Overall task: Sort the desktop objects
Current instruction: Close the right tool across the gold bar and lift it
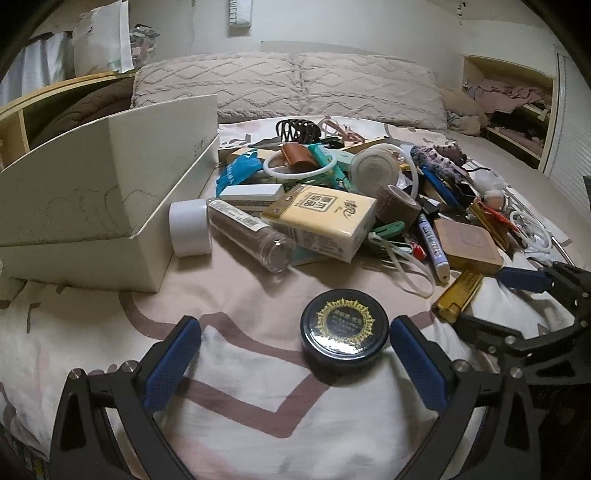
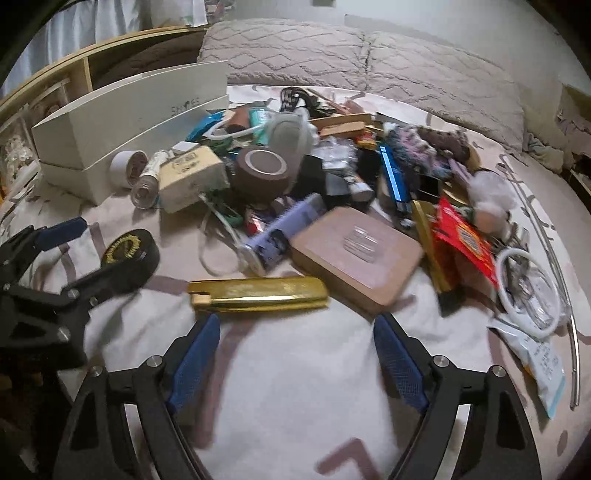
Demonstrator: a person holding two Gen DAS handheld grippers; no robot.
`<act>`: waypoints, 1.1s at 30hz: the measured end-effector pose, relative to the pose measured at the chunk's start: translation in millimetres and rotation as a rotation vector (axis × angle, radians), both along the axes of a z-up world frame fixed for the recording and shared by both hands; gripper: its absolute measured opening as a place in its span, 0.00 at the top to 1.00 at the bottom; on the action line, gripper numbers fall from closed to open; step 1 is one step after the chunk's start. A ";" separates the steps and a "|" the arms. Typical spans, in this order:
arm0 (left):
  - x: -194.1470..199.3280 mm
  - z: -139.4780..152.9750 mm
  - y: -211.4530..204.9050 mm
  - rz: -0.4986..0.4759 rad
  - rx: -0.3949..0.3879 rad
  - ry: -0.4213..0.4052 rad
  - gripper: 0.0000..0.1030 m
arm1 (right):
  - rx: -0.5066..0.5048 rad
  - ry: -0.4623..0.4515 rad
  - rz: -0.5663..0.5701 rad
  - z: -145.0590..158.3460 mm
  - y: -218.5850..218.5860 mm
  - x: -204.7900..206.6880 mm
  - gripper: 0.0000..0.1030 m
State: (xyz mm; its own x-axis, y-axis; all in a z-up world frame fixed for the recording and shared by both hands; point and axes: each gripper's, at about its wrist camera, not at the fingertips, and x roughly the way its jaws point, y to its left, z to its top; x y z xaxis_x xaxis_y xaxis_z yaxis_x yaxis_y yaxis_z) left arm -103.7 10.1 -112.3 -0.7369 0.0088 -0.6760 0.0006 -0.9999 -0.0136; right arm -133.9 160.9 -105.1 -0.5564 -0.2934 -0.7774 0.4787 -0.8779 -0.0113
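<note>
A bed fills the room, spread with a pale pink-and-white quilt cover (image 1: 258, 369) printed with mauve angular bands. At twelve o'clock, two dusty-pink tufted pillows (image 1: 288, 85) with zigzag stitching lie side by side against a plain off-white wall (image 1: 332, 26). At ten o'clock stands a light wooden shelf unit (image 1: 22, 114), a pale curtain (image 1: 37, 62) behind it. At two o'clock an open wooden wardrobe recess (image 1: 509, 99) holds rumpled clothes. The light is dim and even.

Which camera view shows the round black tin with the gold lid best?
The left wrist view: the round black tin lies unobstructed there, its gold-patterned lid fully visible. In the right wrist view the tin appears small, blurred and partly hidden behind the left gripper.
</note>
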 end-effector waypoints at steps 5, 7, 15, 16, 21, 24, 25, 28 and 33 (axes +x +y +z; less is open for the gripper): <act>1.1 -0.6 -5.3 0.016 0.018 -0.009 0.00 | -0.054 -0.025 0.042 -0.1 2.4 2.8 0.19; 0.7 -0.7 -5.9 0.015 0.016 -0.009 0.00 | -0.097 -0.037 0.054 0.8 9.5 3.5 0.19; 1.2 -1.3 -5.2 0.013 0.005 -0.017 0.00 | -0.197 -0.111 0.111 2.3 15.9 -14.2 0.19; 1.1 -1.3 -6.2 0.013 0.006 -0.018 0.00 | -0.201 -0.117 0.117 2.0 13.9 -16.4 0.19; 0.8 -2.6 -4.9 0.012 -0.005 -0.023 0.00 | -0.241 -0.138 0.143 3.7 8.7 -15.5 0.19; 0.0 -4.7 -2.0 0.012 -0.021 -0.031 0.00 | -0.220 -0.131 0.126 2.7 3.2 -14.5 0.19; 0.2 -4.9 -2.1 0.012 -0.024 -0.032 0.00 | -0.205 -0.129 0.109 1.6 1.1 -14.7 0.20; -0.5 -5.8 -3.1 0.023 -0.028 -0.037 0.00 | -0.172 -0.110 0.089 -0.6 -5.6 -15.1 0.21; 0.5 -5.1 -3.3 0.022 -0.023 -0.039 0.00 | -0.177 -0.098 0.080 -1.5 -4.0 -14.2 0.22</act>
State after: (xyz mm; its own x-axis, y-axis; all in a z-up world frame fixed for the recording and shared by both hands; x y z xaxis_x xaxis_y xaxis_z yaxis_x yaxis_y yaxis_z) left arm -103.2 6.8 -117.4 -0.7101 -0.0234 -0.7037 0.0230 -0.9997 0.0100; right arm -148.0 157.0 -106.5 -0.4503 -0.4698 -0.7593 0.5378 -0.8215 0.1894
